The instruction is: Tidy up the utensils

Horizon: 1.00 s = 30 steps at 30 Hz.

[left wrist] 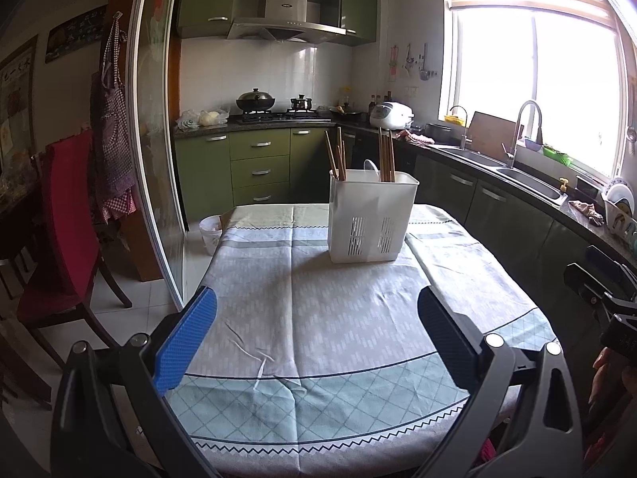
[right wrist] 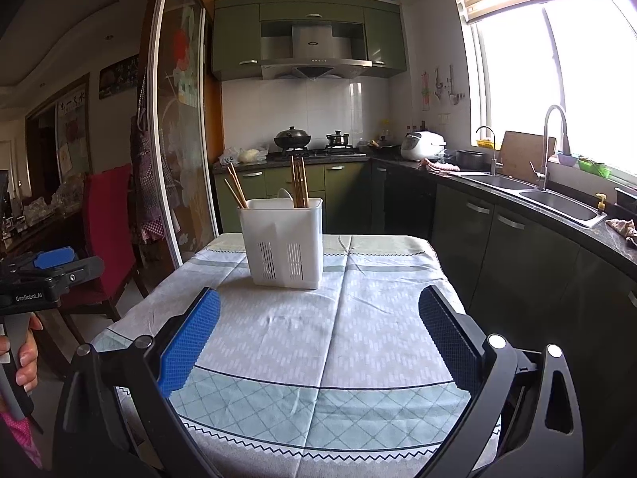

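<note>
A white slotted utensil holder (left wrist: pixel 370 219) stands upright on the far half of the table; it also shows in the right wrist view (right wrist: pixel 284 243). Wooden chopsticks (left wrist: pixel 336 157) lean in its left compartment and more chopsticks (left wrist: pixel 386 155) stand in its right one, next to a white spoon (left wrist: pixel 370 165). The right wrist view shows the same chopsticks (right wrist: pixel 299 181) and spoon (right wrist: pixel 284 195). My left gripper (left wrist: pixel 316 334) is open and empty, held above the near part of the table. My right gripper (right wrist: pixel 318 338) is open and empty, also well short of the holder.
The table wears a patterned cloth (left wrist: pixel 318 318). A red chair (left wrist: pixel 59 231) stands left of it, a white bin (left wrist: pixel 211 231) at the far left corner. A glass sliding door (left wrist: pixel 159 139) stands left. The counter with sink (left wrist: pixel 517 175) runs along the right.
</note>
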{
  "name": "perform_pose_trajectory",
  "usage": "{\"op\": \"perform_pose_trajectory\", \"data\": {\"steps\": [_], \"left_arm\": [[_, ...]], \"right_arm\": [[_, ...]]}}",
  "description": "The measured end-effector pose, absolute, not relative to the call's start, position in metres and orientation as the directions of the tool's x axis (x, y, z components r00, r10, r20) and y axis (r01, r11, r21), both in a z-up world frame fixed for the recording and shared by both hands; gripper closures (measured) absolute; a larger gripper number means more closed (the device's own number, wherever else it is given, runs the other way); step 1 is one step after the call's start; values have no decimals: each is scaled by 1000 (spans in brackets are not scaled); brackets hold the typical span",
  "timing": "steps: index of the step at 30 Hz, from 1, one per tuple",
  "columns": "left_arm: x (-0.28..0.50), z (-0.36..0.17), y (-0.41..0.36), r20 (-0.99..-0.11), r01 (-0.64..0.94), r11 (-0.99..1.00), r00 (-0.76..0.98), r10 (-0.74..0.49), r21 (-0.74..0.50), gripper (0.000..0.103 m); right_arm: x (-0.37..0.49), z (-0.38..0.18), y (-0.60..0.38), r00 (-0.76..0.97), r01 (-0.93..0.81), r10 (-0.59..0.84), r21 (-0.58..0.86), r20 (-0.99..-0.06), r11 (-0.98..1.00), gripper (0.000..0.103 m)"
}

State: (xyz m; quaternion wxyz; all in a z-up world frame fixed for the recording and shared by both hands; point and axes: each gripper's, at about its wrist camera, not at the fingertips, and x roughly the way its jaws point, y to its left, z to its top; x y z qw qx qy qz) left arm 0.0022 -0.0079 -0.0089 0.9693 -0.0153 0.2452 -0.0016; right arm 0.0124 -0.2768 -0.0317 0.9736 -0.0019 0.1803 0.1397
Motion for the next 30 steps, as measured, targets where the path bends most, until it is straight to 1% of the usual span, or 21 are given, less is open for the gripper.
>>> {"op": "perform_pose_trajectory", "data": {"steps": [11, 30], "left_arm": [[6, -11, -8, -490, -7, 999, 872, -11, -36, 7], [5, -10, -7, -484, -13, 999, 875, -7, -38, 7]], "right_arm": [[14, -33, -275, 892, -275, 274, 50, -359, 960, 5], [17, -34, -277, 887, -278, 280, 59, -367, 959, 5]]}}
